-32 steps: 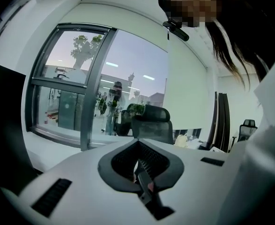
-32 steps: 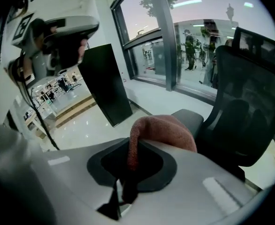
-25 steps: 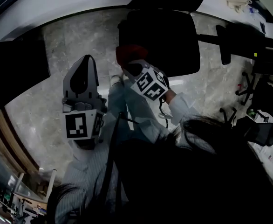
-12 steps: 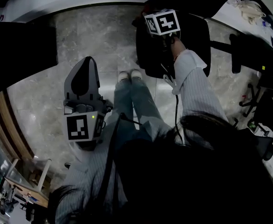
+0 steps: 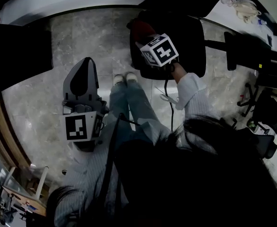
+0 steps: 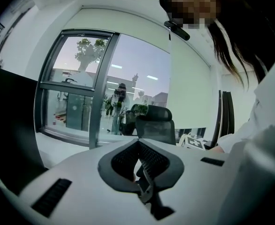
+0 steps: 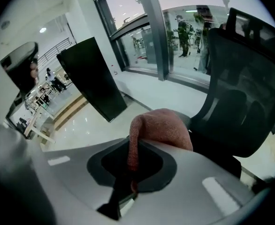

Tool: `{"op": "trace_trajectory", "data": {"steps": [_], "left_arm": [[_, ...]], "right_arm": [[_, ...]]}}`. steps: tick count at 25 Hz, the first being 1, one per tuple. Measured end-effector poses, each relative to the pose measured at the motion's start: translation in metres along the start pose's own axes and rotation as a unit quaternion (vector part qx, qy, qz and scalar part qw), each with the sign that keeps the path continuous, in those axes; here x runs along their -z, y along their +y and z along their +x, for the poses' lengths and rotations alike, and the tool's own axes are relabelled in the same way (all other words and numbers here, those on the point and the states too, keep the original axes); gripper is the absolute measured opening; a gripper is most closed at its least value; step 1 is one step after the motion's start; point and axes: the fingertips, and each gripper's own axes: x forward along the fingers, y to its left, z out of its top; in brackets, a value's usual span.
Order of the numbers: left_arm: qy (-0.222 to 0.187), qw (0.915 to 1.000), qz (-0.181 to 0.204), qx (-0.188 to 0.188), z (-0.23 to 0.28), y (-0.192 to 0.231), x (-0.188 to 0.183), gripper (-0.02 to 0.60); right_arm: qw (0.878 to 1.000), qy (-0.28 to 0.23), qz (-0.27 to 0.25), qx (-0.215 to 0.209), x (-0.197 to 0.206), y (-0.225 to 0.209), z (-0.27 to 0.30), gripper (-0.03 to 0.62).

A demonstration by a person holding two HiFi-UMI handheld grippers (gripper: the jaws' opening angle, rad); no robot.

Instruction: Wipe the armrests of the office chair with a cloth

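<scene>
**Over the chair seat: cloth (image 7: pixel 161 128) in my right gripper (image 7: pixel 130 150)**

Beyond the closed jaws the pink-red cloth bulges out, clamped between them, with the office chair (image 7: pixel 243 93) just behind. My left gripper (image 6: pixel 140 149) is shut on nothing, well apart over open marble floor (image 5: pixel 48 93). Only the 2 gripper views show the windows (image 6: pixel 76 88).

The grey marbled floor (image 5: pixel 82 37) carries the black office chair (image 5: pixel 190 37) and the person's pale shoes (image 5: pixel 118 79).
</scene>
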Motion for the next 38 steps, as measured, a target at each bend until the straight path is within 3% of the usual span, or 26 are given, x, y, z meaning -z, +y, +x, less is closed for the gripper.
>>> {"op": "trace_trajectory", "data": {"steps": [5,9,13,16,20,25,29,33,38], "left_arm": [[-0.019,0.9997,-0.008,0.016,0.009,-0.024,-0.017,0.003],[-0.011,0.9991,0.015,0.038,0.002,-0.039,-0.011,0.003],[-0.023,0.9987,0.022,0.040,-0.003,-0.057,-0.020,0.004],[-0.043,0.9979,0.025,0.041,-0.008,-0.072,-0.040,0.003],[-0.067,0.9939,0.049,0.074,-0.020,-0.098,-0.079,0.004],[-0.117,0.9887,0.060,0.073,-0.040,-0.128,-0.137,0.004],[-0.133,0.9852,0.068,0.085,-0.048,-0.152,-0.153,0.003],[-0.145,0.9824,0.077,0.089,-0.050,-0.170,-0.164,0.003],[-0.165,0.9795,0.078,0.085,-0.053,-0.174,-0.171,0.004]], "right_arm": [[0.998,0.002,0.006,-0.060,0.060,0.067,-0.029,0.029],[0.999,-0.006,-0.008,-0.047,0.086,0.089,-0.036,0.029],[0.998,-0.052,-0.011,-0.039,0.073,0.083,-0.049,0.029],[0.990,-0.142,-0.010,-0.020,0.037,0.079,-0.096,0.029],[0.962,-0.274,-0.014,0.014,-0.017,0.086,-0.192,0.030],[0.900,-0.432,-0.022,0.053,-0.071,0.106,-0.319,0.031],[0.860,-0.500,-0.042,0.092,-0.084,0.120,-0.381,0.031],[0.841,-0.529,-0.047,0.103,-0.084,0.125,-0.411,0.029],[0.841,-0.532,-0.047,0.089,-0.079,0.126,-0.415,0.029]]}}
